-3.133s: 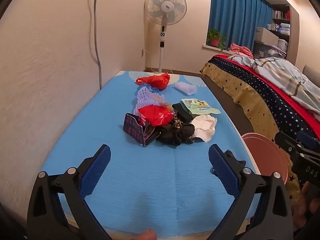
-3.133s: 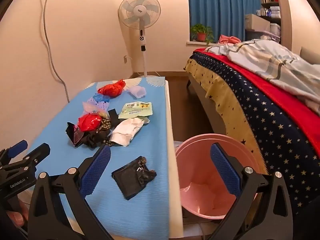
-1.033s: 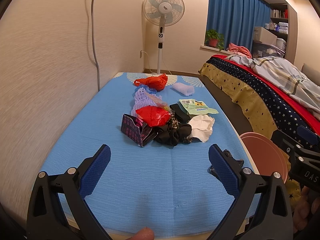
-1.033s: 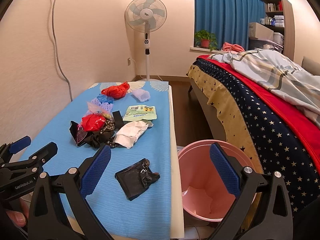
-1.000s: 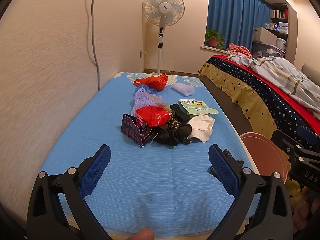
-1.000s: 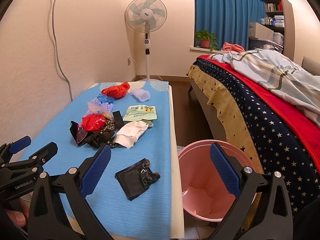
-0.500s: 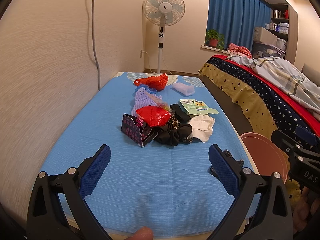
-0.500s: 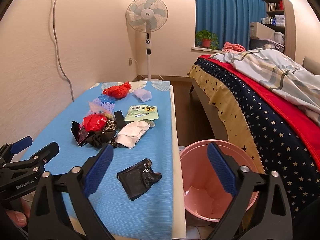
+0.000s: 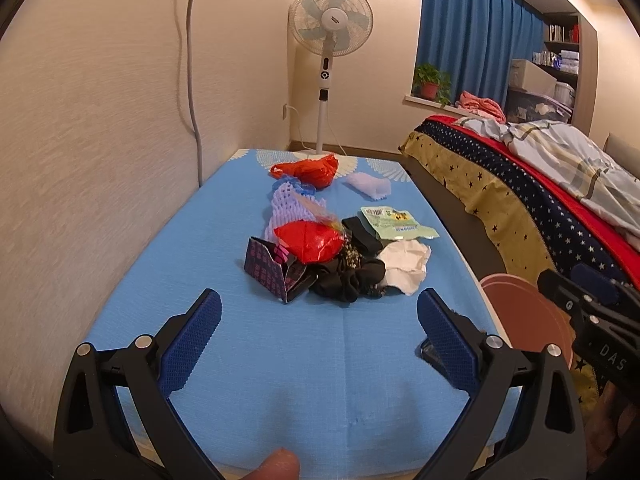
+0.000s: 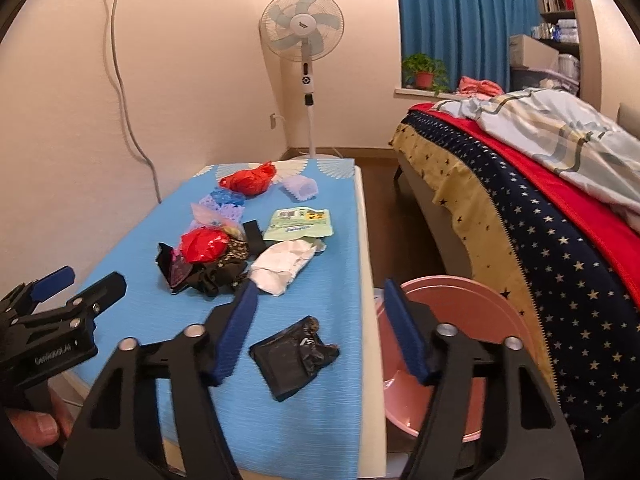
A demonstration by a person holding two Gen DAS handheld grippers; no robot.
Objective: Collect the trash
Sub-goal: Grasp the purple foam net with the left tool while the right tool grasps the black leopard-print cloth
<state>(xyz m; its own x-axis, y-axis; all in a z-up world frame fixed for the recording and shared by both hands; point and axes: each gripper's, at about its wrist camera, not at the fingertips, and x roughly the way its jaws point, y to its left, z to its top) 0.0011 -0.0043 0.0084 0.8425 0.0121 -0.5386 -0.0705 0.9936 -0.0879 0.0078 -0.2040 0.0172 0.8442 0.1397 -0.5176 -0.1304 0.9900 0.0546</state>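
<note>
Trash lies on a blue mat [image 9: 280,360]: a red bag [image 9: 310,240], a dark patterned box [image 9: 268,272], black cloth [image 9: 348,280], white crumpled paper [image 9: 404,266], a green packet [image 9: 396,226], purple foam net [image 9: 290,206] and a second red bag [image 9: 308,170]. A black crumpled bag [image 10: 294,356] lies near the mat's front right edge. A pink bin [image 10: 472,336] stands on the floor right of the mat. My left gripper [image 9: 320,344] is open and empty above the mat's near end. My right gripper [image 10: 322,330] is partly closed, empty, above the black bag.
A standing fan [image 9: 330,32] is behind the mat. A bed [image 10: 540,200] with starred cover fills the right side. A wall with a hanging cable [image 9: 192,60] runs along the left. Dark floor [image 10: 384,216] lies between mat and bed.
My right gripper's jaws have narrowed from wide open to partly closed, and it has shifted left toward the black bag. The left gripper has barely moved.
</note>
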